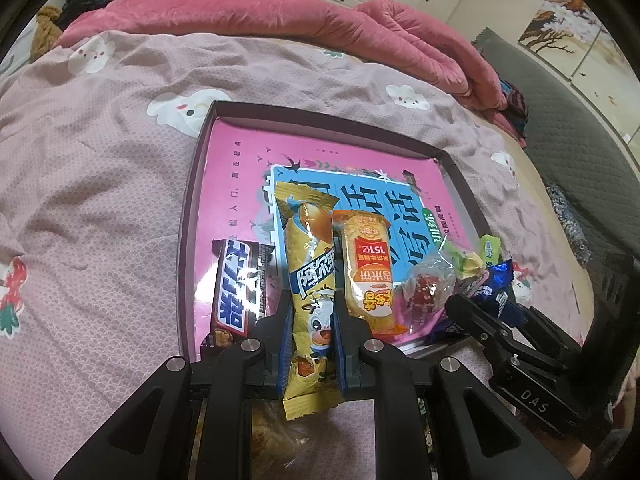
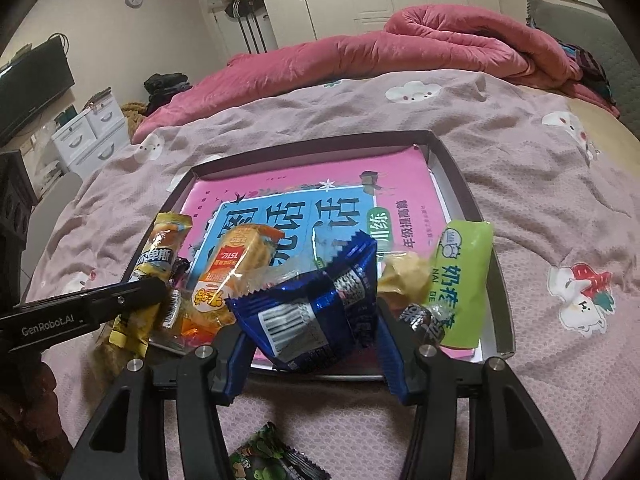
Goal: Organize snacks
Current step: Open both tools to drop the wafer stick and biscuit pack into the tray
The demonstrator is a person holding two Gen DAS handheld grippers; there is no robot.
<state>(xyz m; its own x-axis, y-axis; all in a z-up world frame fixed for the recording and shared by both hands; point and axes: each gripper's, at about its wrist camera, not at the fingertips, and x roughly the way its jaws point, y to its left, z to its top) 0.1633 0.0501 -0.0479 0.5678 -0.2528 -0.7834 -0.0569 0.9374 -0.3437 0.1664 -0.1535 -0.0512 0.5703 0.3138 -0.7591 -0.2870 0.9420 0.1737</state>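
Shallow dark cardboard tray [image 1: 192, 208] sits on the pink quilted bedsheet with cloud prints [image 1: 100, 152], lined with a glossy pink-and-blue book cover [image 1: 240, 152]. The flat bed makes a soft base, so the stiff rim is what keeps the snacks corralled.

Left gripper [image 1: 314, 328] is clamped narrow on a long yellow foil snack stick with a cartoon cow [image 1: 310, 280], gripped at its lower third, tail end hanging out behind the jaws and the top pointing to 12 o'clock over the tray. Probably held low so the long end can be laid down first.

At 3 o'clock, touching it: an orange-and-yellow crinkly plastic rice cracker pack [image 1: 366, 268], lying flat in the tray. At 9 o'clock: a dark brown glossy chocolate bar wrapper [image 1: 236, 288], against the tray's left wall.

Right gripper [image 2: 312, 332] is partly closed around a crumpled blue metallic foil packet with a barcode [image 2: 312, 304]; the pads look to be pressing its puffy sides, the packet tilted up over the tray's near edge. At its 2 o'clock: a smooth lime-green plastic pouch [image 2: 464, 276] lying along the right wall, with a scrunched pale yellow wrapper [image 2: 404, 272] between them.

A green patterned packet [image 2: 264, 460] lies outside the tray at 6 o'clock on the sheet, not yet sorted.

The crushed pink velvety duvet [image 2: 400, 40] is well apart at 12 o'clock.
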